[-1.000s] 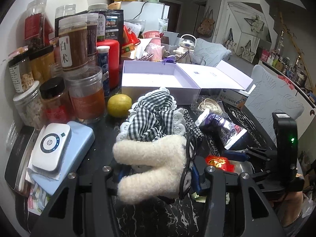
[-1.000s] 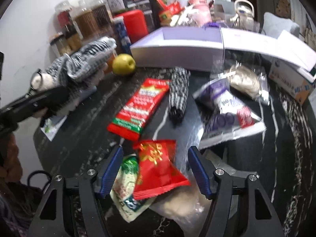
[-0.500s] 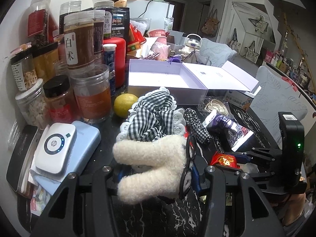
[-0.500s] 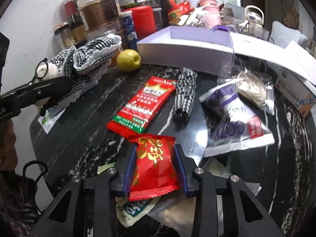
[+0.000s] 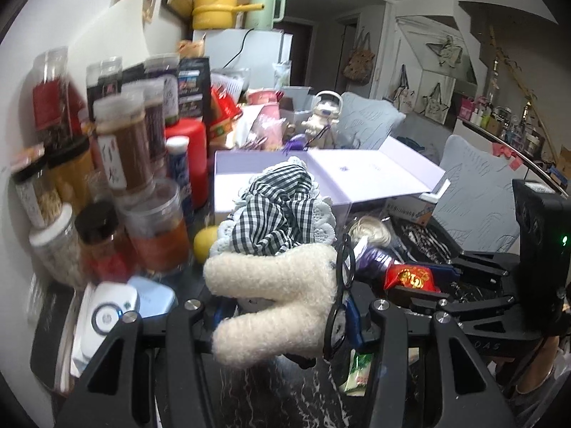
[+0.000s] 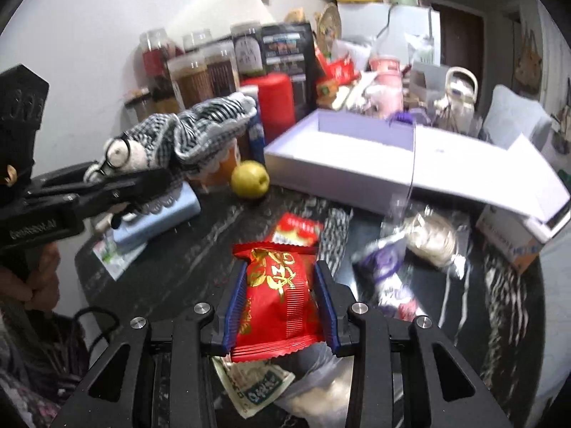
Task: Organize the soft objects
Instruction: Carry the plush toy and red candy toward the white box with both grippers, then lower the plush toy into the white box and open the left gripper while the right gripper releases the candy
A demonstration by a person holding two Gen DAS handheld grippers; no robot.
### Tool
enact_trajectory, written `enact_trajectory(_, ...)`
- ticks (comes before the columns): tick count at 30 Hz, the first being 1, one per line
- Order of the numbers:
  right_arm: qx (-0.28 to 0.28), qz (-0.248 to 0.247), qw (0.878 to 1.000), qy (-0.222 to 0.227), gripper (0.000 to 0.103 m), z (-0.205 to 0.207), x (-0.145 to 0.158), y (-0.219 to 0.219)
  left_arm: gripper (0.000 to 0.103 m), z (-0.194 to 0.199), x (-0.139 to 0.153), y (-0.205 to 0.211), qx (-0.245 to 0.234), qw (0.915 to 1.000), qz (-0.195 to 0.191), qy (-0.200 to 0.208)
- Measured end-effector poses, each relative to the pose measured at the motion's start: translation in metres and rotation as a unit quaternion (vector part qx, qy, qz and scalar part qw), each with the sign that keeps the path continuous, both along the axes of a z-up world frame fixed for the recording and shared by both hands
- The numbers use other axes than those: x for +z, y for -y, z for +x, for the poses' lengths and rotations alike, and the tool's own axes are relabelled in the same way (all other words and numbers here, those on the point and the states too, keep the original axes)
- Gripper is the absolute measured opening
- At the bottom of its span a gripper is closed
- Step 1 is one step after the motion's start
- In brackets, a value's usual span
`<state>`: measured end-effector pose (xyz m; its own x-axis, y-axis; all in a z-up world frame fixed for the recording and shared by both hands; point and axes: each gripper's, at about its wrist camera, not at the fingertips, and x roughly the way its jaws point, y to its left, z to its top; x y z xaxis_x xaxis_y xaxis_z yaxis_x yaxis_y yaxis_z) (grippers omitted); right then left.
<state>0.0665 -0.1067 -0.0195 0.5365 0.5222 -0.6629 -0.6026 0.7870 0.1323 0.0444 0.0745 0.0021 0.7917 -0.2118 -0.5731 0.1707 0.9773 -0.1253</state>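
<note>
Two loads are now off the table at once, and that is the change that matters. You have lifted the larger one, the plush toy (image 5: 274, 296) in its checked dress, clear of the dark marble tabletop (image 6: 200, 235); your left gripper (image 5: 282, 317) stays clenched on its woolly legs, and in the right-hand view it hangs in the air in front of the jars (image 6: 200, 75). Your right gripper (image 6: 280, 306) stood wide around the red snack packet (image 6: 278, 292) a second ago; its jaws have just been closing, and the blue pads (image 6: 233, 306) now pinch the packet from both sides and have raised it above the green wrapper (image 6: 257, 388) and the clear bag under it.

For the task, this looks like pickup finished and carrying begun. The open lilac box (image 6: 339, 153) sits ahead of both grippers, its tray seemingly bare, so it is probably where you are heading. Smaller soft things remain on the table: the purple packet (image 6: 385, 271), the flat red packet (image 6: 298, 230) and the checked strip (image 6: 335, 239).
</note>
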Motion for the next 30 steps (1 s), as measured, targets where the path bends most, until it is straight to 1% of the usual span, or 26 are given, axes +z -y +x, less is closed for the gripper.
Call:
enact_trajectory(6, -0.005, 0.016, 0.999, 0.036, 0.037, 0.006, 0.034, 0.007, 0.05, 0.006, 0.021, 0.01, -0.015, 0.9996, 0.002, 0.023)
enact_trajectory(9, 0.002, 0.023, 0.998, 0.053, 0.037, 0.01, 0.05, 0.01, 0.05, 0.012, 0.031, 0.014, -0.023, 0.9993, 0.0, 0.03)
enact_trajectory(12, 0.002, 0.033, 0.997, 0.07, 0.037, 0.02, 0.066, 0.015, 0.05, 0.022, 0.039, 0.019, -0.023, 0.999, 0.003, 0.038)
enact_trajectory(16, -0.002, 0.037, 0.995, 0.093, 0.037, 0.034, 0.084, 0.02, 0.05, 0.038, 0.052, 0.022, -0.027, 0.9982, -0.003, 0.053)
enact_trajectory(21, -0.008, 0.041, 0.993, 0.111, 0.037, 0.059, 0.096, 0.021, 0.05, 0.068, 0.065, 0.023, -0.025, 0.9973, -0.012, 0.069)
enact_trajectory(24, -0.013, 0.042, 0.992, 0.122, 0.037, 0.078, 0.101, 0.019, 0.05, 0.088, 0.071, 0.024, -0.019, 0.9967, -0.006, 0.079)
enact_trajectory(30, -0.02, 0.052, 0.99, 0.129, 0.037, 0.123, 0.106, 0.015, 0.05, 0.135, 0.077, 0.024, -0.016, 0.996, -0.004, 0.087)
